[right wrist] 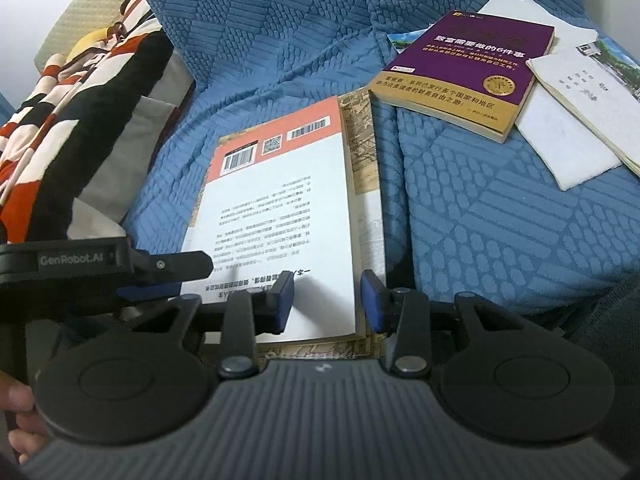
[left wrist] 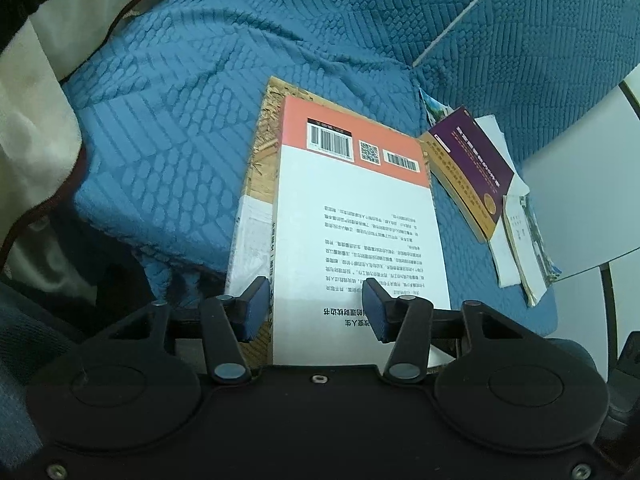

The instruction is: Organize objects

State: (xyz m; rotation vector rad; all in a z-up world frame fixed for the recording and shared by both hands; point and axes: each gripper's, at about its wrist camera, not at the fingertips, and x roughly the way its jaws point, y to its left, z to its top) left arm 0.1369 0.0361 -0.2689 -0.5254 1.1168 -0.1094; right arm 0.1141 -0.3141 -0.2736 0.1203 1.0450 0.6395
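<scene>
A white and orange book lies back cover up on a larger tan book, both on a blue quilted sofa seat. The same stack shows in the right wrist view, white book on tan book. My left gripper is open, its pads over the near end of the stack. My right gripper is open over the near right edge of the white book. The left gripper also shows in the right wrist view, at the stack's near left corner. A purple book lies to the right.
Right of the purple book lie white papers and a thin booklet, and a small picture card peeks out behind it. A patterned blanket lies at the sofa's left. A white table stands at right.
</scene>
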